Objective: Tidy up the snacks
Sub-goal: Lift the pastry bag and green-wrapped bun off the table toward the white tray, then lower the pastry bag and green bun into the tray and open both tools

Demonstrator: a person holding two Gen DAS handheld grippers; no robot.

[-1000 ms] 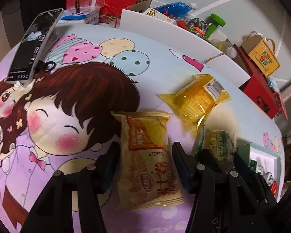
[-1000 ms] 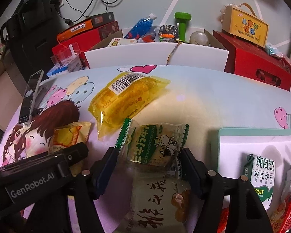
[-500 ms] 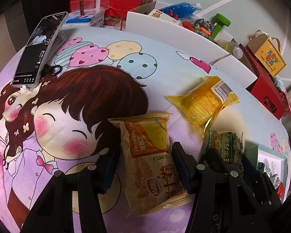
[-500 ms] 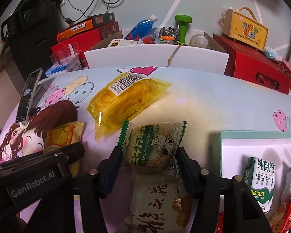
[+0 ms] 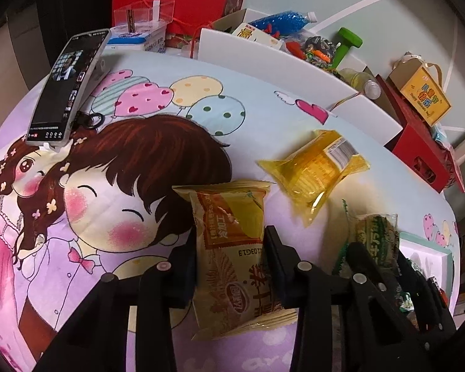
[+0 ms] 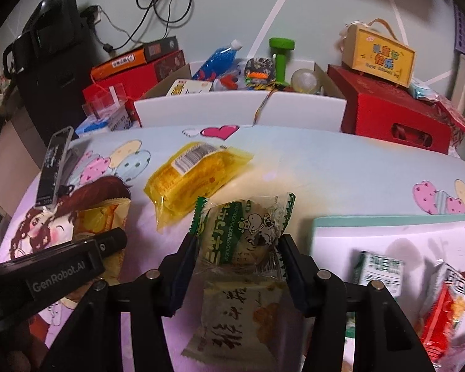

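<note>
A white tray with a teal rim (image 6: 387, 220) sits on the cartoon tablecloth (image 5: 176, 114) at the right; inside it lie a green-and-white biscuit packet (image 6: 379, 271) and a red-and-white snack bag (image 6: 446, 307). Behind the table, an open white box (image 6: 238, 108) holds a blue bottle (image 6: 218, 59), a green dumbbell (image 6: 281, 55) and small toys, with a red box (image 6: 393, 114) beside it carrying a yellow carton (image 6: 379, 51). The left gripper (image 5: 231, 249) is clamped on an orange-yellow snack packet (image 5: 232, 248), its pads pressing both sides of the wrapper. The right gripper (image 6: 238, 245) is squeezed on a green-edged clear cookie packet (image 6: 241, 229), just left of the tray and above a pale packet (image 6: 238, 316) lying beneath. A transparent yellow bag (image 6: 192, 179) rests on the cloth beyond both, near a phone (image 5: 66, 86) at the far left. Compared with a second ago, both sets of jaws have narrowed from straddling the packets to gripping them, and the cookie packet sits a little higher and crumpled.
</note>
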